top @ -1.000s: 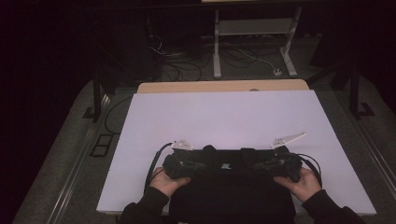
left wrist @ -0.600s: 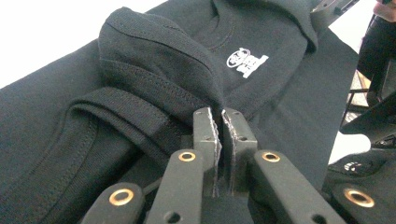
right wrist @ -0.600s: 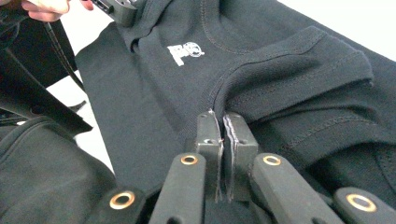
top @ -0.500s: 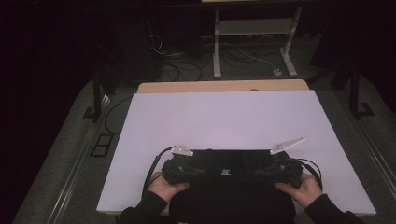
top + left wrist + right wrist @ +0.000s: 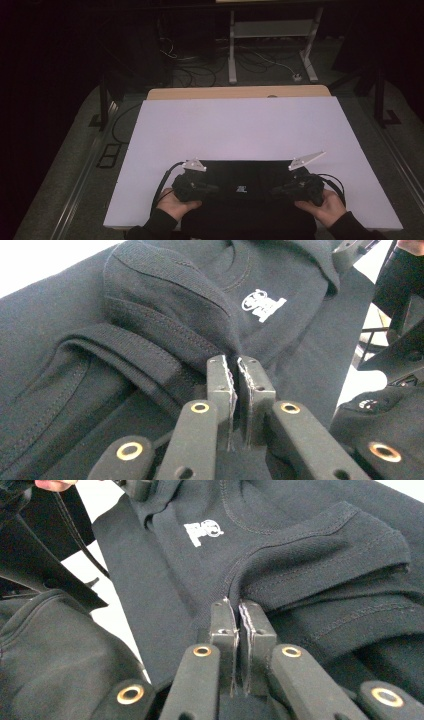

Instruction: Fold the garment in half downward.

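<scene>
A black T-shirt with a small white logo lies folded at the near edge of the white board. My left gripper is shut on a fold of its fabric at the left side. In the left gripper view the left gripper pinches a ribbed, stitched edge, with the logo beyond it. My right gripper is shut on the fabric at the right side. The right gripper view has the right gripper clamped on a seam near the collar, the logo farther off.
The white board lies on a wooden table whose back edge shows behind it. Beyond the table, cables run over the dark floor and a metal stand rises. A dark post is at the table's left.
Both hands have drifted slightly toward the near edge with the shirt still pinched. The shirt's far edge now lies straighter and flatter. Both grips are unchanged.
</scene>
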{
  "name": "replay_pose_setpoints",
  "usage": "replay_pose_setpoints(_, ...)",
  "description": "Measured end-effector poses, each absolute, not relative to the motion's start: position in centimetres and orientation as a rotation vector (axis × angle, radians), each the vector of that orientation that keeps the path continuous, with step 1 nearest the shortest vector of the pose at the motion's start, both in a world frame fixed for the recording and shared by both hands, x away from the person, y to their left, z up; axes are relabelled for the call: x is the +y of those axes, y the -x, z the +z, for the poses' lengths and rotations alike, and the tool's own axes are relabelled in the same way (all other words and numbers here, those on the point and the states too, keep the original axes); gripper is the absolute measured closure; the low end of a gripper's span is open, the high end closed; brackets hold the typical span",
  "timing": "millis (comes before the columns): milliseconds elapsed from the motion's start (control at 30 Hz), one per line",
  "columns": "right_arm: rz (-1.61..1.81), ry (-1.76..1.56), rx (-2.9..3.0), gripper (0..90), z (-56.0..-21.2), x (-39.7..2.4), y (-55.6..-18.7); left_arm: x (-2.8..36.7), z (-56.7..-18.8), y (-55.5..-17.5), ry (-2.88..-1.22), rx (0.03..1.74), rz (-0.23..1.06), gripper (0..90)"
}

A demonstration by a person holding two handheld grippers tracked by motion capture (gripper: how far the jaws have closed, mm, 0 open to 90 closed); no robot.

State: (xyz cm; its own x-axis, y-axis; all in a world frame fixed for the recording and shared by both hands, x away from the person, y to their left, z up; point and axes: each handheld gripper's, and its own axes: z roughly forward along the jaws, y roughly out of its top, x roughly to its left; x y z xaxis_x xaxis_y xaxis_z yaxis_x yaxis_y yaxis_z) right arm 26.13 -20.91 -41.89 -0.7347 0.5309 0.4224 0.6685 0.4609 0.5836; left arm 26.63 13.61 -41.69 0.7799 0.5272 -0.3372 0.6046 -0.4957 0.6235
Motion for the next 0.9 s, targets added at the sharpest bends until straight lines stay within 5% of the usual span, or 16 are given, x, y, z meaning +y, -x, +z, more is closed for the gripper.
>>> replay_pose_setpoints(700,-1.092,1.003,-2.534,84.0,-42.0,-20.8,-24.6,13.9,-41.7,-25.2,-2.215,0.824,-0.139,83.5)
replay_pose_setpoints(900,-1.083,1.008,-2.527,74.6,-42.2,-20.8,-24.5,14.1,-41.6,-25.0,-2.217,0.825,-0.144,81.4)
